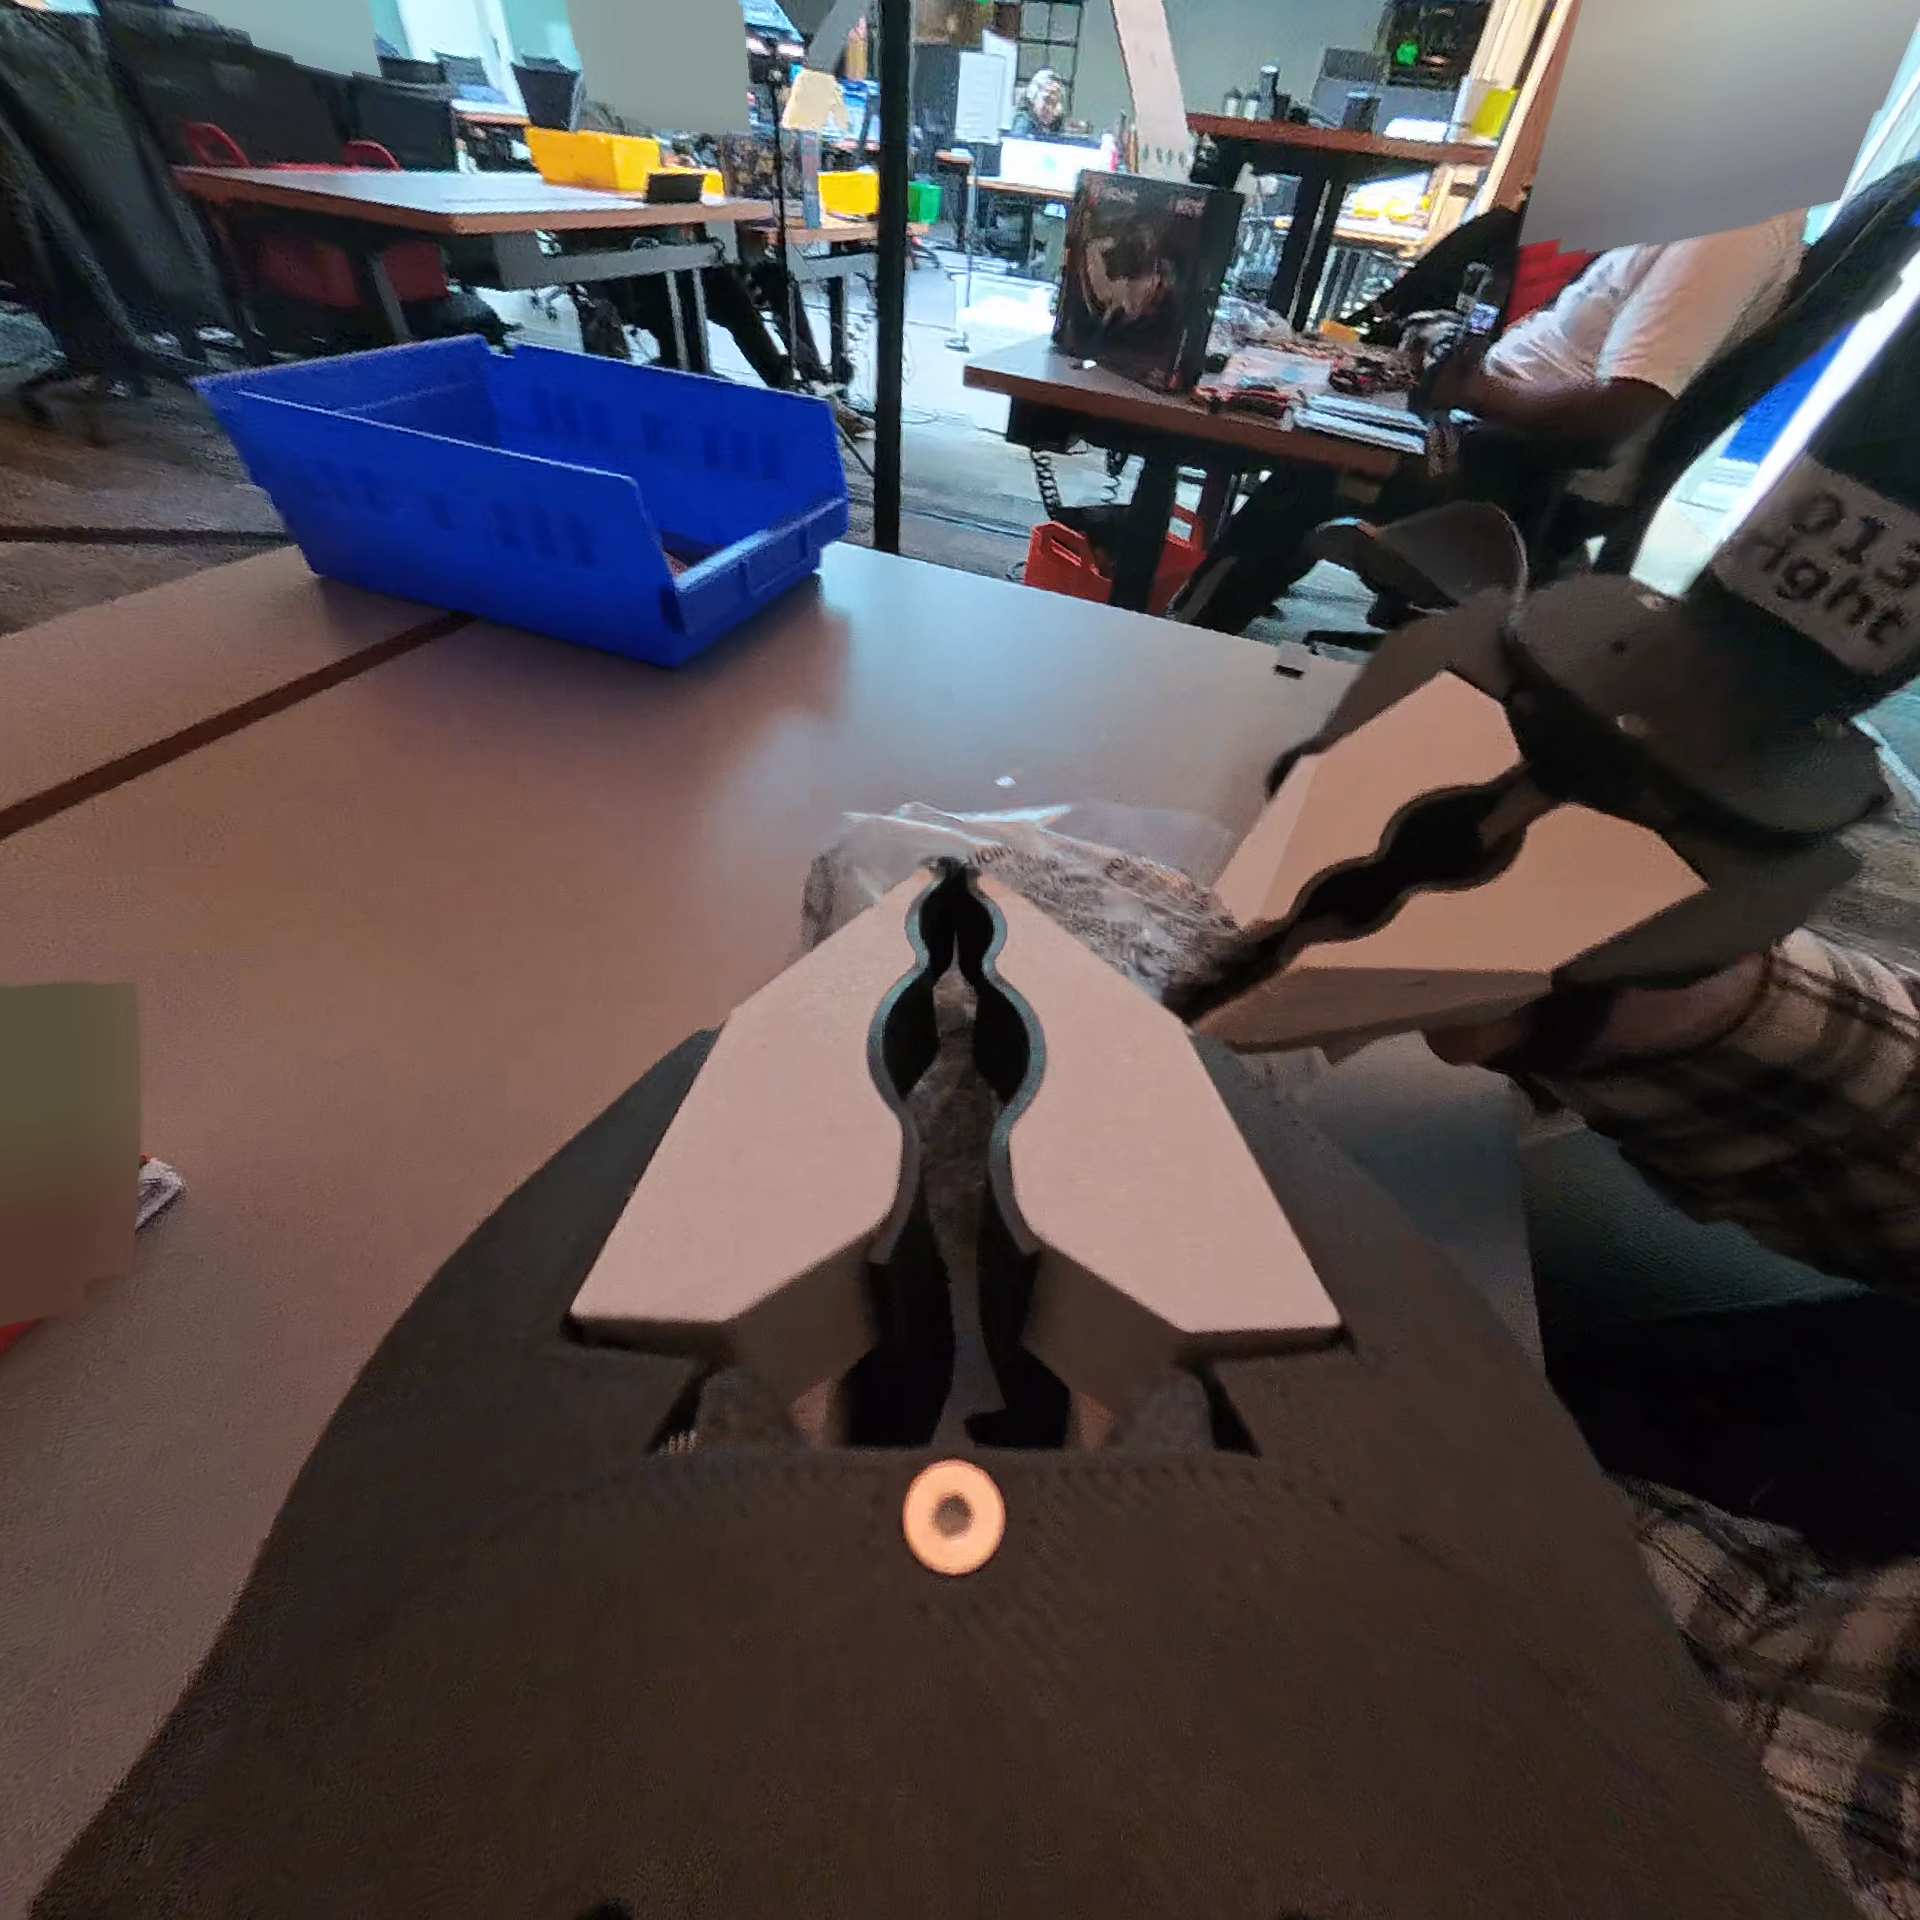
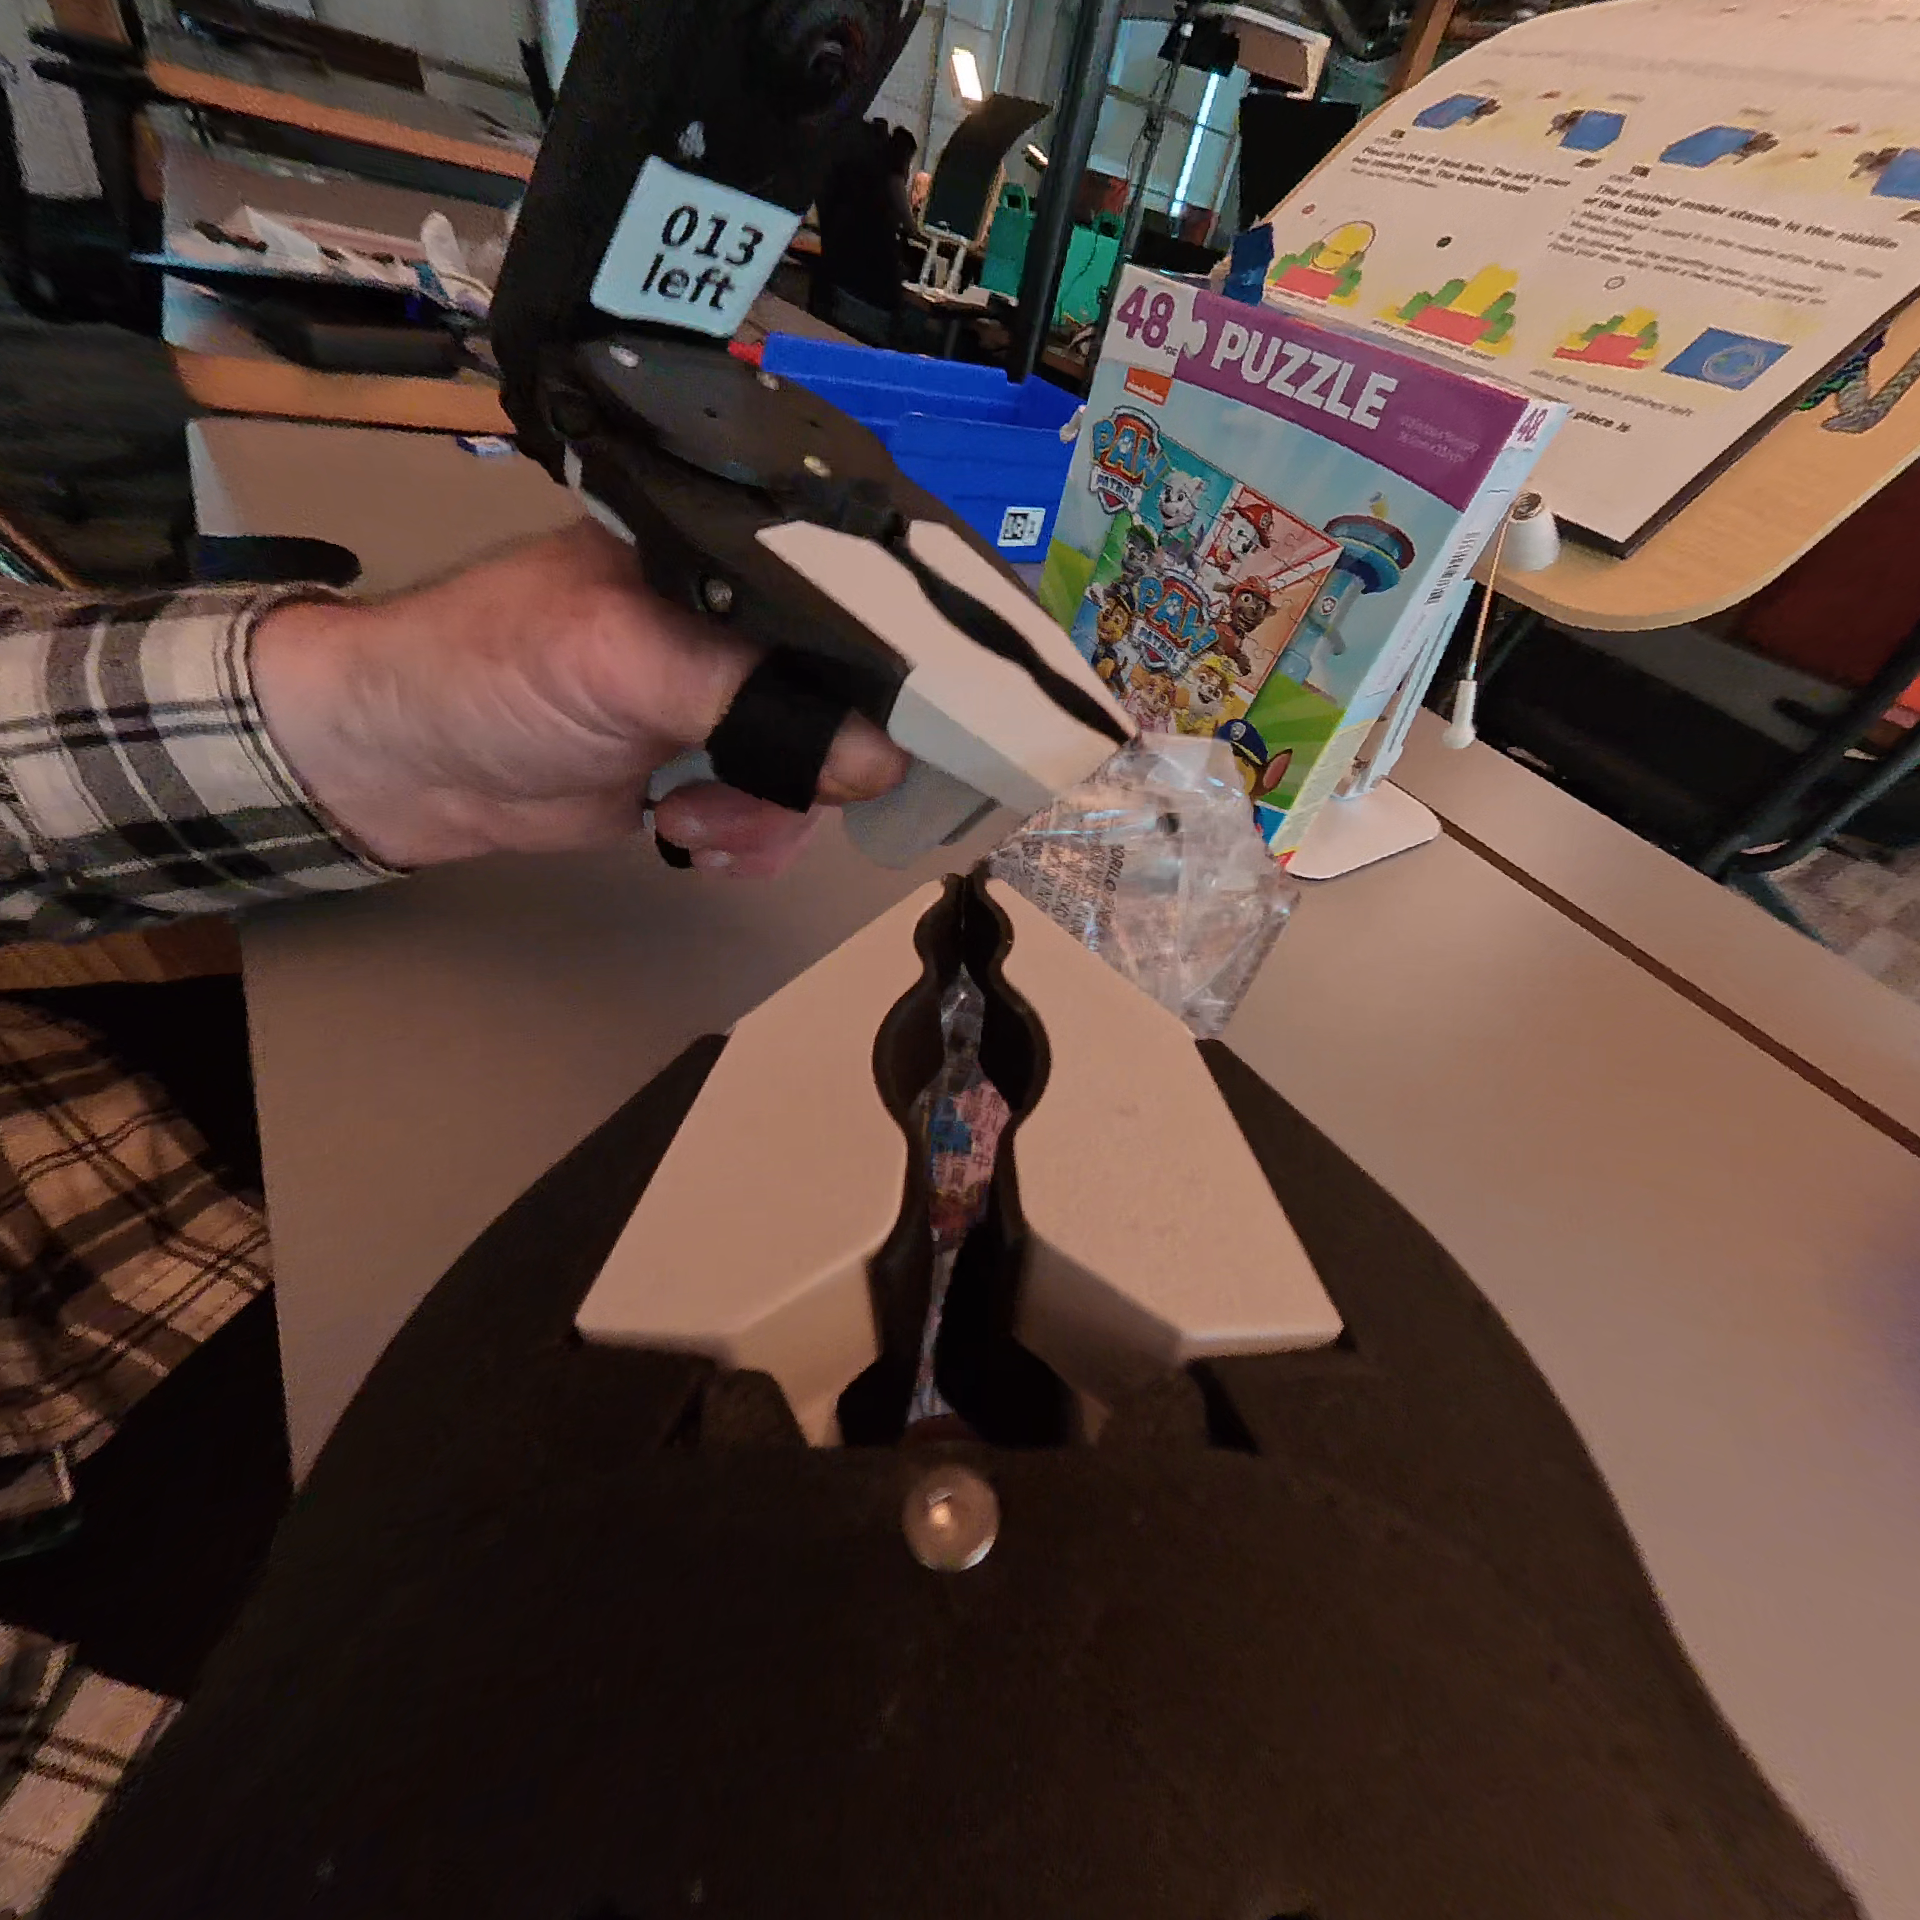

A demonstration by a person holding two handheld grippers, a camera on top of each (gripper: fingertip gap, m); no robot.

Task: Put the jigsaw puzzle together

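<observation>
Two hand-held grippers meet over a clear plastic bag of puzzle pieces (image 2: 1143, 894), held just above a pale counter (image 2: 1558, 1247). The left gripper (image 2: 1127, 732) has its jaws closed on the bag's top edge. The right gripper (image 2: 961, 894) pinches the plastic lower down, jaws nearly together, coloured pieces showing through the gap. The step in hand looks like tearing the bag open; next, the two would need to pull apart firmly enough to split the plastic without scattering pieces. Behind stands the colourful puzzle box (image 2: 1288, 582), upright, and a blue bin (image 1: 540, 488) farther back. The room is a busy workshop with other desks and seated people.
</observation>
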